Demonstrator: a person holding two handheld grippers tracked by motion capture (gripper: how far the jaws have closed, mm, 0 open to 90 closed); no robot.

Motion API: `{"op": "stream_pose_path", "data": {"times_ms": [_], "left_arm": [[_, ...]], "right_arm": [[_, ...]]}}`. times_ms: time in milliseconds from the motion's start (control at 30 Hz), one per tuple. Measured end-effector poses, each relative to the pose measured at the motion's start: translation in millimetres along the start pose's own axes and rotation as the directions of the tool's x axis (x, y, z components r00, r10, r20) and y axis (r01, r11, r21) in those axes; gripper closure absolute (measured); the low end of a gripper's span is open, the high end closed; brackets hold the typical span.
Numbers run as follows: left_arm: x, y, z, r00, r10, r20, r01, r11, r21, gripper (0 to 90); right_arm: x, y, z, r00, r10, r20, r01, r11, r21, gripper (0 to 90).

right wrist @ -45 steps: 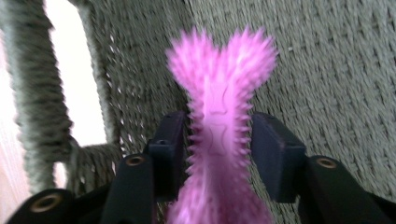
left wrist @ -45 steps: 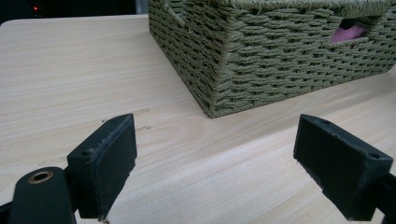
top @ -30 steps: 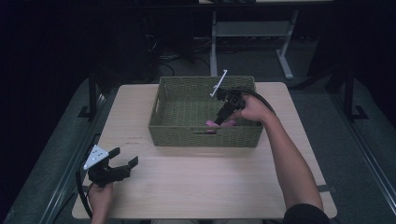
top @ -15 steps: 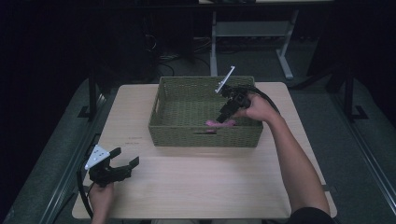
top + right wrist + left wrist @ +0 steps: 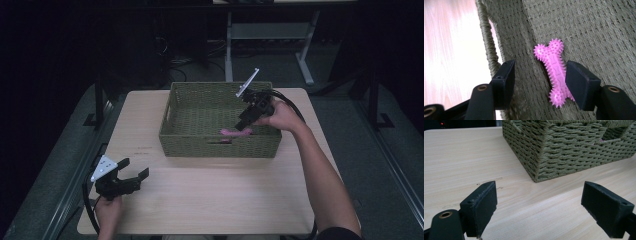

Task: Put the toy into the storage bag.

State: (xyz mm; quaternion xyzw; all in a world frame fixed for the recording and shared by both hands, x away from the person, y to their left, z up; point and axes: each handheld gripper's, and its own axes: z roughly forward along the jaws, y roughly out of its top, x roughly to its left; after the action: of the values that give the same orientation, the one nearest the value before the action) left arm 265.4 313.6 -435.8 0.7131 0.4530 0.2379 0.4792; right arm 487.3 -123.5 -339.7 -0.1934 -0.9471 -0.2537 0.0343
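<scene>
Right gripper view, pink bone toy (image 5: pixel 555 72) between spread jaws, basket (image 5: pixel 599 30) wall alongside

Item one: a rectangular woven basket (image 5: pixel 220 145), olive green, open-topped, with a handle slot cut into its near long wall. It stands upright on the far half of a light wooden table (image 5: pixel 210 200).

Item two: a bright pink bone-shaped toy (image 5: pixel 554 71), covered in small spikes, with knobbed ends. It lies flat on the basket floor, near the near wall and toward the right end, close to the handle slot.
</scene>
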Motion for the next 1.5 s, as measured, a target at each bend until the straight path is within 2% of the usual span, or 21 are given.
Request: {"op": "stream_pose_path", "data": {"times_ms": [300,467,700,867,1133,1500], "left_arm": [[-0.1,0.0,-0.2,1.0,0.001,-0.001,-0.001,1.0,0.0,12.8],[-0.4,0.2,0.3,1.0,0.002,-0.001,-0.002,1.0,0.003,12.8],[-1.0,0.1,0.7,1.0,0.003,-0.002,-0.003,1.0,0.004,12.8],[-1.4,0.2,1.0,1.0,0.006,-0.001,-0.006,1.0,0.008,12.8],[-2.3,0.1,1.8,1.0,0.008,0.0,-0.008,0.9999,0.008,12.8],[-2.9,-0.1,1.8,1.0,0.007,-0.002,-0.007,0.9999,0.008,12.8]], "right_arm": [[5.5,-4.4,-12.2,0.9999,0.002,0.014,-0.001,1.0,-0.019,39.2],[9.5,-11.8,-19.8,0.9998,0.009,0.018,-0.008,0.998,-0.055,37.8],[15.1,-20.7,-26.7,0.9994,0.016,0.03,-0.014,0.999,-0.052,37.2],[19.0,-25.6,-33.5,0.9992,0.022,0.033,-0.019,0.997,-0.069,36.6],[23.5,-42.1,-38.2,0.9982,0.044,0.042,-0.041,0.997,-0.073,35.6],[27.1,-65.5,-50.3,0.9963,0.069,0.051,-0.063,0.991,-0.114,34.8]]}}
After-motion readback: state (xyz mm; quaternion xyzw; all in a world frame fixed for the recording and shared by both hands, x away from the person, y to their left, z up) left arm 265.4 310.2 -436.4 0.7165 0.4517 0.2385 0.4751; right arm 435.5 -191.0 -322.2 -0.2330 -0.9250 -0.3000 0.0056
